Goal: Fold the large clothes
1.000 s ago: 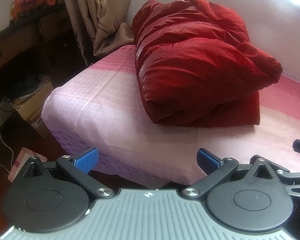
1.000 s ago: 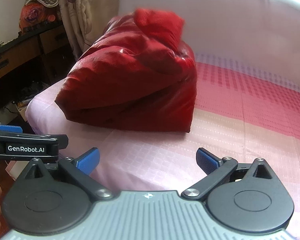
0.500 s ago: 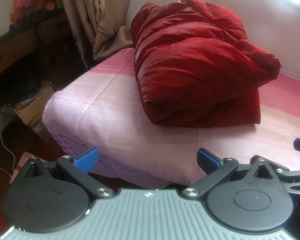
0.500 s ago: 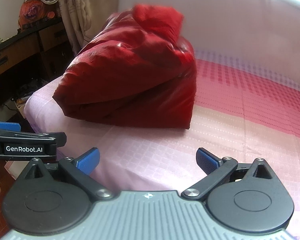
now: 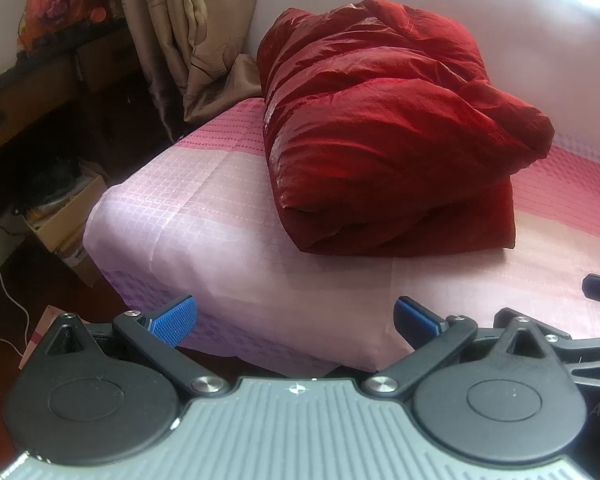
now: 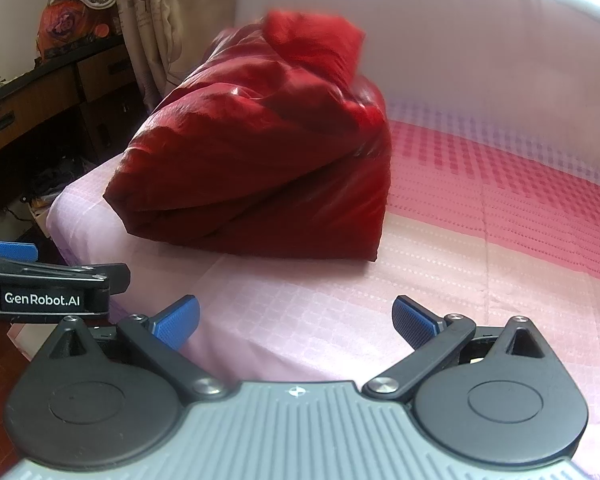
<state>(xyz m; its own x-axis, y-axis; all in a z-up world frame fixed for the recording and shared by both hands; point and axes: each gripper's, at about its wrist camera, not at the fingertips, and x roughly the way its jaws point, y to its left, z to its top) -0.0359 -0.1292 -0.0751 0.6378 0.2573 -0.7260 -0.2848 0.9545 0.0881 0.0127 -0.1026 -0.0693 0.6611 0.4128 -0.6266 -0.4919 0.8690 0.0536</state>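
A puffy dark red garment [image 5: 384, 128] lies folded into a thick bundle on the pink checked bedsheet [image 5: 204, 200], near the bed's front left corner. The right wrist view shows the same garment [image 6: 260, 160] from the other side, with a flap sticking up on top. My left gripper [image 5: 296, 320] is open and empty, held off the bed's front edge, well short of the bundle. My right gripper [image 6: 296, 320] is open too, with nothing between its blue pads, over the front of the sheet [image 6: 480, 280]. The left gripper [image 6: 8, 252] shows at the left edge of the right view.
A patterned curtain [image 5: 188, 40] hangs behind the bed's corner. A dark wooden desk [image 6: 40, 96] with a floral bundle [image 6: 72, 24] on it stands at the left. A cardboard box [image 5: 64, 220] and cables lie on the floor. A pale headboard or wall [image 5: 500, 40] backs the bed.
Both grippers have drifted back slightly from the bed and stay open. The red bundle has not moved on the sheet.
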